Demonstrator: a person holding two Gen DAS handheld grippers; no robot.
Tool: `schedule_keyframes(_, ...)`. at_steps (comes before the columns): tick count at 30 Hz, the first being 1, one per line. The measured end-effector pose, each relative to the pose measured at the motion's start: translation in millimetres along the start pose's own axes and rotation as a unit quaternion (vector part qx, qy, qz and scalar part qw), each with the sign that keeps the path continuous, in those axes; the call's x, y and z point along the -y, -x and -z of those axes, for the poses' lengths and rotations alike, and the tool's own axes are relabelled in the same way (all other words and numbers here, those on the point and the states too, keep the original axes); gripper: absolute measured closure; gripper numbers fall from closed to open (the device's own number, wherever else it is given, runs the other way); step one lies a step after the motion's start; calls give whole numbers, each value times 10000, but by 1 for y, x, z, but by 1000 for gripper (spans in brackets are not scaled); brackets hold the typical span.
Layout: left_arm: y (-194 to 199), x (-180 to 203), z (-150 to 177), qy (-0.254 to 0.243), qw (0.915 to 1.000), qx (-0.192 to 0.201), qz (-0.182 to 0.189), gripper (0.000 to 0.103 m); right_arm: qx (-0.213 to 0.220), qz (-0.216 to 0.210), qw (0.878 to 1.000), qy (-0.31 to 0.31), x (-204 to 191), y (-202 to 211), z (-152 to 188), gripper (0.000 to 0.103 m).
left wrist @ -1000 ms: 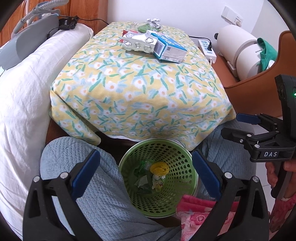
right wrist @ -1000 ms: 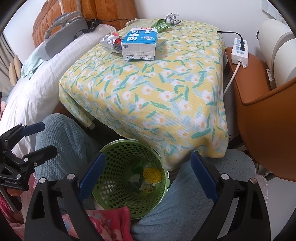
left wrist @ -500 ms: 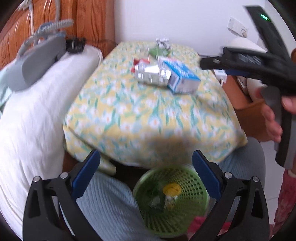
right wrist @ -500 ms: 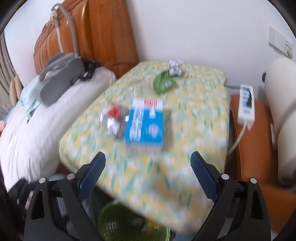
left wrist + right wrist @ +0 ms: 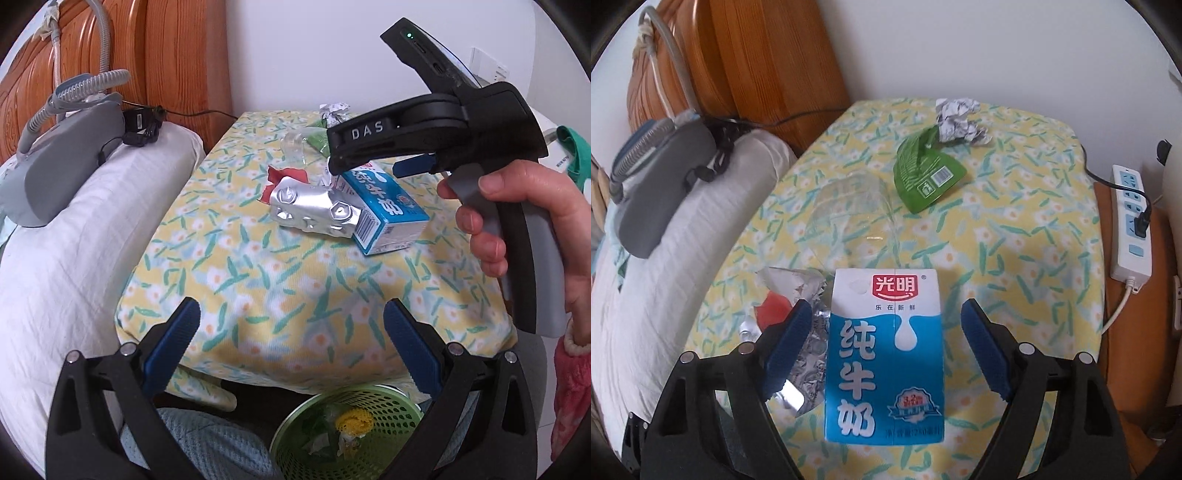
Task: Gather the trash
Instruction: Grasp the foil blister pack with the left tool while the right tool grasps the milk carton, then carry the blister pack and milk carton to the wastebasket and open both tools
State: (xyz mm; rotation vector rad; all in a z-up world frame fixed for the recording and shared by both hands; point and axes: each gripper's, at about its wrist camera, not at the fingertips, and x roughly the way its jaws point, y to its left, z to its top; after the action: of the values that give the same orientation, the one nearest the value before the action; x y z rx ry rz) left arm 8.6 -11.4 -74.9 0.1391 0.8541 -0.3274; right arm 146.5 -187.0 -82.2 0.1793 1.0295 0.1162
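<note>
Left hand-held gripper (image 5: 291, 347) hangs back, jaws spread, holding nothing. The right hand-held gripper (image 5: 886, 339) is lined up, jaws apart either side of the milk carton (image 5: 884, 354) lying on the floral tabletop (image 5: 1015, 229). Next, I'd say: squeeze and lift. Only the left view shows the green basket (image 5: 391, 400) below; only the right shows the green wrapper (image 5: 925, 173), maybe a pouch.

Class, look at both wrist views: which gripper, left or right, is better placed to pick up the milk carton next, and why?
Right. The right gripper is open with the milk carton lying between its fingers on the table. The left gripper hangs back at the table's near edge, above the green basket.
</note>
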Motion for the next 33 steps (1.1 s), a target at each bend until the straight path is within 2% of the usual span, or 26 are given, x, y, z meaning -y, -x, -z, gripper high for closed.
schedule_keyframes(3,-5,0,-3,-12,10000,17,-15,8,-85,180,9998,53,1,-10,0,21)
schedule_keyframes(5,-8,1,-6,-36,10000,36,-51,8,-102,121,9999,-17,5,-13,1,22)
schedule_keyframes(7,-12,2,-9,-69,9999,46,-66,8,-161,-88,9997,-162,13,-16,1,37)
schedule_keyframes(14,-31,7,-23,-269,9993,155,-227,8,23,-224,9994,-280,25,-4,6,38)
schedule_keyframes(21,-56,16,-38,-593,9973,178,-394,8,399,-130,9980,-470,52,28,19,38)
schedule_keyframes(27,-64,15,-33,-372,9990,32,-233,8,495,-160,9973,-517,64,40,34,38)
schedule_keyframes(33,-73,23,-30,-380,9985,48,-400,10,429,-334,9968,-578,68,37,51,38)
